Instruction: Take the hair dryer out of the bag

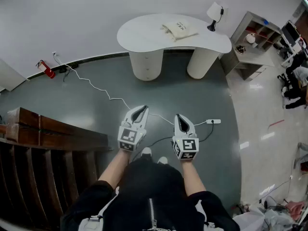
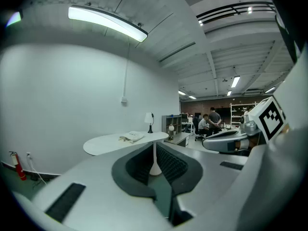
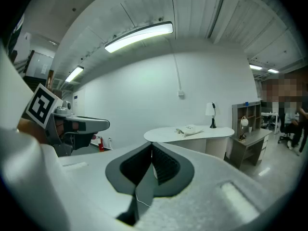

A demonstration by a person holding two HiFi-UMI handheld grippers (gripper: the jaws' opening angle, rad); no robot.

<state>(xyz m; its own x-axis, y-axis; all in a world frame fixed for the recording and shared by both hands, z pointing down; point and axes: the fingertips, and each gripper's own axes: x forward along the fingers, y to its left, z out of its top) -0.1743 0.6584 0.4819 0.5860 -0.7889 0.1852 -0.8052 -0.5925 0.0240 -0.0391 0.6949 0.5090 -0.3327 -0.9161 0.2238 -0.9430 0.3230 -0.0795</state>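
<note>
Grey floor [image 1: 96, 100] is filling most of the head view, running up to a plain white wall [image 1: 72, 18] where a curved white table [image 1: 144, 37] is standing. A cream cloth bag [image 1: 179, 30] is lying flat on that tabletop, near its middle, with a few dark marks on its upper face. The hair dryer is not showing in any view; it is presumably sitting inside the bag, though the pictures are not confirming that. A small lamp [image 1: 214, 14] is standing on the table's right end, apart from the bag, and a shelf unit [image 1: 252, 42] is sitting just beside the table on that side. A white cable [image 1: 96, 88] is trailing across the floor from the wall toward the person.

The person is standing well apart from the table, holding both tools out at waist height and pointing them roughly toward it. The left gripper [image 1: 143, 108] is clenched, its dark pads meeting with nothing between them. The right gripper [image 1: 178, 116] is likewise clenched and is gripping nothing.

Judging by this, the task is only beginning: the bag is lying untouched, nothing is being reached for, and all the work is remaining, namely walking up to the table, opening the bag's mouth, and drawing the dryer out.
</note>
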